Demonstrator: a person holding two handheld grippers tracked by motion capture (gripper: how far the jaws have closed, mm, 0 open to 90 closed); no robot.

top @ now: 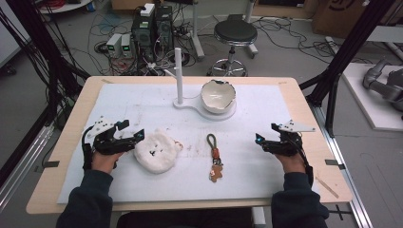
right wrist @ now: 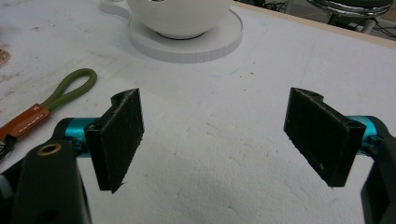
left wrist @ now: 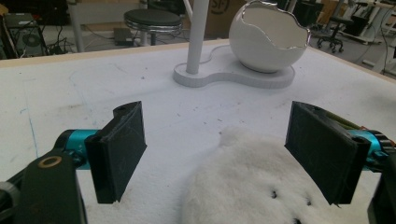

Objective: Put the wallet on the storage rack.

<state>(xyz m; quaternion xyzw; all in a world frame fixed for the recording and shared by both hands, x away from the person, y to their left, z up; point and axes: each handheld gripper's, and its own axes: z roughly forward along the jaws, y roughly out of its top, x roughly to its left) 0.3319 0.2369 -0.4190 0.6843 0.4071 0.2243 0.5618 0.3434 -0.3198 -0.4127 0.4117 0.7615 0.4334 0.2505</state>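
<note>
While our left gripper (top: 124, 137) sits just beside the fluffy white plush bear-face pouch (top: 155, 152), jaws spread wide and gripping nothing, we judge that we are at the approach, before any grasp. In the left gripper view the pouch (left wrist: 252, 186) lies low between the jaws, nearer the right-hand one, flat on the white foam mat (top: 142, 102). Our right gripper (top: 267, 141) rests well apart, jaws likewise parted and empty. The olive cord strap with tan leather tab and brown bear charm (top: 215, 159) lies between the two grippers. Beyond stands the white cracked-eggshell bowl on its white base with an upright post (top: 217, 96). Next, we think, the left gripper must ease forward, centre the soft pouch, then close gently.
</note>
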